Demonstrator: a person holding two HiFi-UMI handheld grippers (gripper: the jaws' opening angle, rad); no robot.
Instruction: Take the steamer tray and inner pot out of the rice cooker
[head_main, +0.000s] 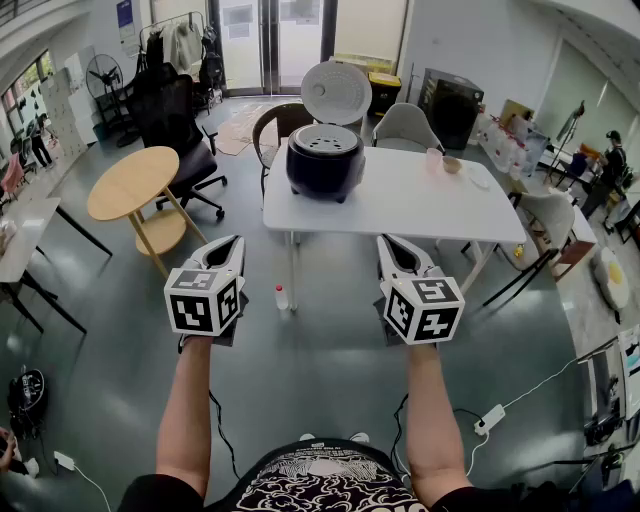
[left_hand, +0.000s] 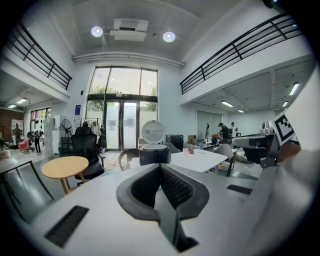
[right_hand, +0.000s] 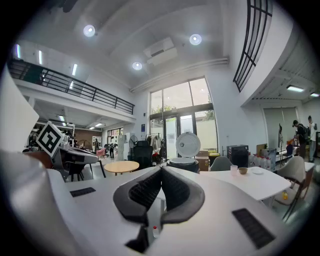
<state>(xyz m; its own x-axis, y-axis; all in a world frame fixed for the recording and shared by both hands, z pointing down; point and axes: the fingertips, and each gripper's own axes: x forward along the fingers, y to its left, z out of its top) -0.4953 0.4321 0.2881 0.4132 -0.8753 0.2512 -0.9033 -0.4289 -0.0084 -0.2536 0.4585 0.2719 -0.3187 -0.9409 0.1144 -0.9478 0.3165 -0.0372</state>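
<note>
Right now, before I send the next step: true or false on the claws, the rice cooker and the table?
1. The left claw and the right claw are both shut and hold nothing. True.
2. The rice cooker stands on the white table. True.
3. The cooker is closed. False: its lid stands open.
4. The cooker is empty. False: the steamer tray sits in its top.
5. A small bowl sits on the white table. True.
</note>
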